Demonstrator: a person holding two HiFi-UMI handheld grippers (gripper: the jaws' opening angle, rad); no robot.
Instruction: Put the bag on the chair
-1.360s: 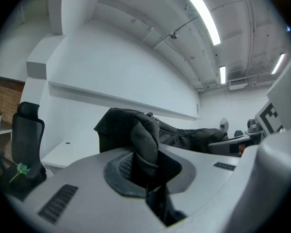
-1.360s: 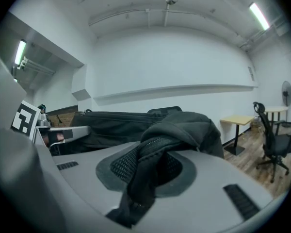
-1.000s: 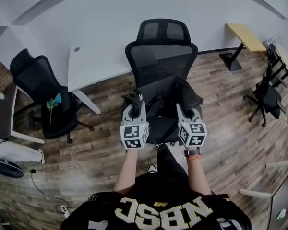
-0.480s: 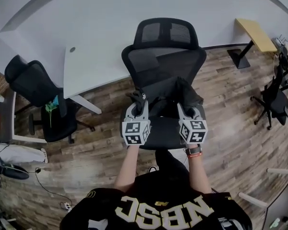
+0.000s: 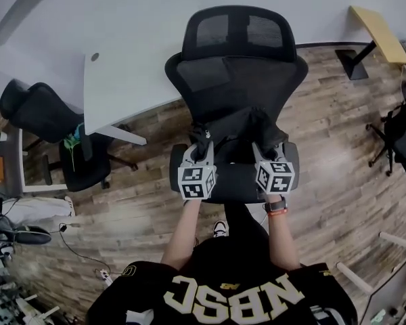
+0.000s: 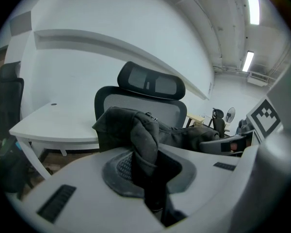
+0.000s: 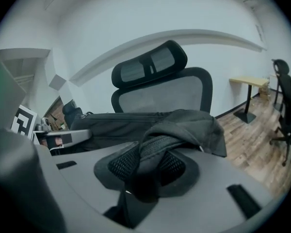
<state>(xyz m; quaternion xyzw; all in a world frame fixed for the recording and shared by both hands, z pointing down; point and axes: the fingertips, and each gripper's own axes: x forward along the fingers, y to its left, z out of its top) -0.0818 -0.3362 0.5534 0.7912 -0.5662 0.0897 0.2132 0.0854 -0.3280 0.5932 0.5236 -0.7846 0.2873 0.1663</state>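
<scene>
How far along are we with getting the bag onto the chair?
Done: the bag looks down on the chair seat, against the backrest. In hand: left tongs clamp its fabric; right tongs are opening, fabric between them. Left: release both and withdraw.

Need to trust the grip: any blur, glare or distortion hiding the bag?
Head view: evenly lit, fisheye-curved; black bag blends into the black chair. Left gripper view: bright ceiling strips, bag fabric clear between soft-focus jaws. Right gripper view: dark vignetted corners, fabric readable.
</scene>
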